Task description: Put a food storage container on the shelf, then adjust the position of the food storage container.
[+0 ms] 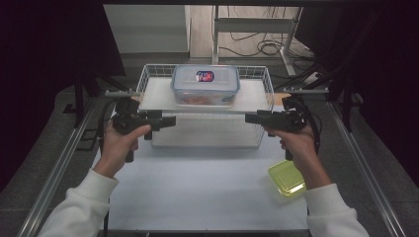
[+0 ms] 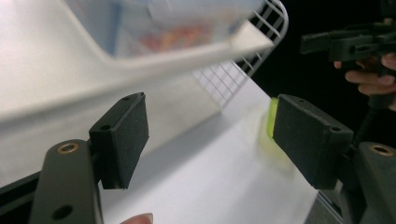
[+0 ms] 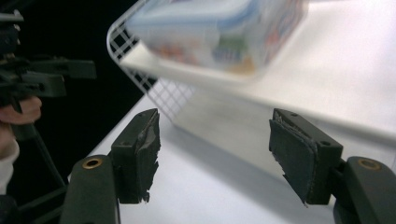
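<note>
While both grippers hang level at the two ends of the white board (image 1: 163, 96), nothing is pinched in either. The board lies across the top of a white wire basket (image 1: 257, 126) and carries a clear lidded food container (image 1: 205, 85).

Left gripper (image 1: 170, 121): jaws spread, pads bare; in the left gripper view they (image 2: 210, 140) frame only the white table sheet (image 1: 197, 182), with the board's edge above and apart from them. Risk, as I judge it: if this side closes on the board low or late, the board tips and the container slides toward the other end.

Container: sits near the board's middle, upright, blue-edged lid with a red and blue label, orange contents blurred behind the wall. Smooth plastic on a smooth board, so likely to skid at a small tilt.

Right gripper (image 1: 249, 118): jaws also spread and bare; in the right gripper view (image 3: 215, 154) the pad facings look torn and ragged, which could weaken the hold on the thin board edge. A yellow-green lid (image 1: 286, 178) lies flat on the sheet by the right forearm; a dropped elbow could knock it.
</note>
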